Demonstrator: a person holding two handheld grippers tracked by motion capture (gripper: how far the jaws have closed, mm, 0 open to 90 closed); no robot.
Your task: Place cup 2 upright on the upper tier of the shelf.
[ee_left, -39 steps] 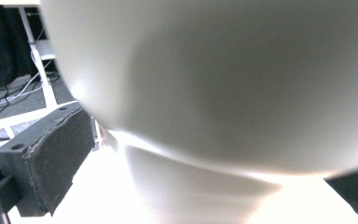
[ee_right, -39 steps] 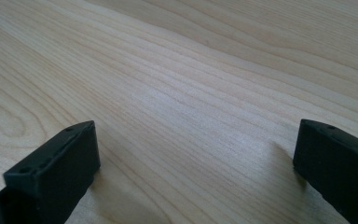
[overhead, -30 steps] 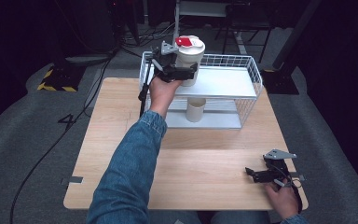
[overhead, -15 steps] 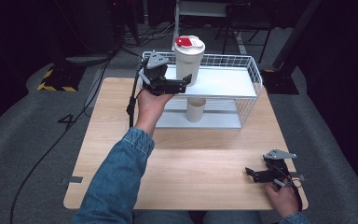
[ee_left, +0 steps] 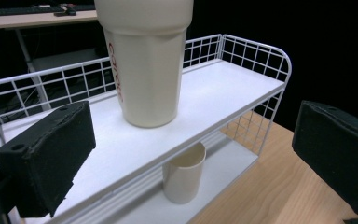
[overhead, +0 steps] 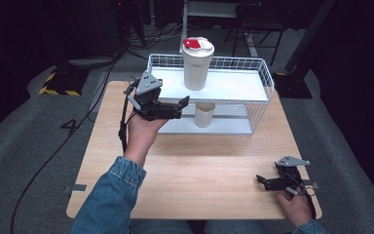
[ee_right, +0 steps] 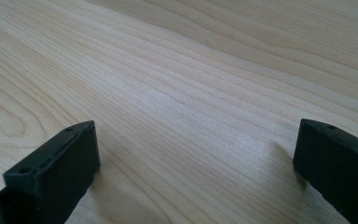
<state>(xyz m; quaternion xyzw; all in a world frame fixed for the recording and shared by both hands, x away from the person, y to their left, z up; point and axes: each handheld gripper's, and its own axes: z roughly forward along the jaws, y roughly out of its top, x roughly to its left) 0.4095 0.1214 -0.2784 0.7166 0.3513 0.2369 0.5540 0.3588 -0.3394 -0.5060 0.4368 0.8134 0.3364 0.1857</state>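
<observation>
A tall cream tumbler with a red and white lid stands upright on the top shelf of a white wire rack. A small cream cup stands on the lower shelf beneath it. My left gripper hovers just left of the rack's front, open and empty, apart from the tumbler. In the left gripper view the tumbler rises between the wide jaws, with the small cup below. My right gripper rests open on the table's front right, nothing between its jaws.
The rack sits at the back middle of a light wooden table. In the right gripper view bare wood lies ahead of the jaws. A cable trails from the left gripper. Dark floor surrounds the table.
My left gripper was at the tumbler a second ago; it has let go and drawn back toward me and lower. The tumbler stays on the top shelf. The right gripper has not moved.
</observation>
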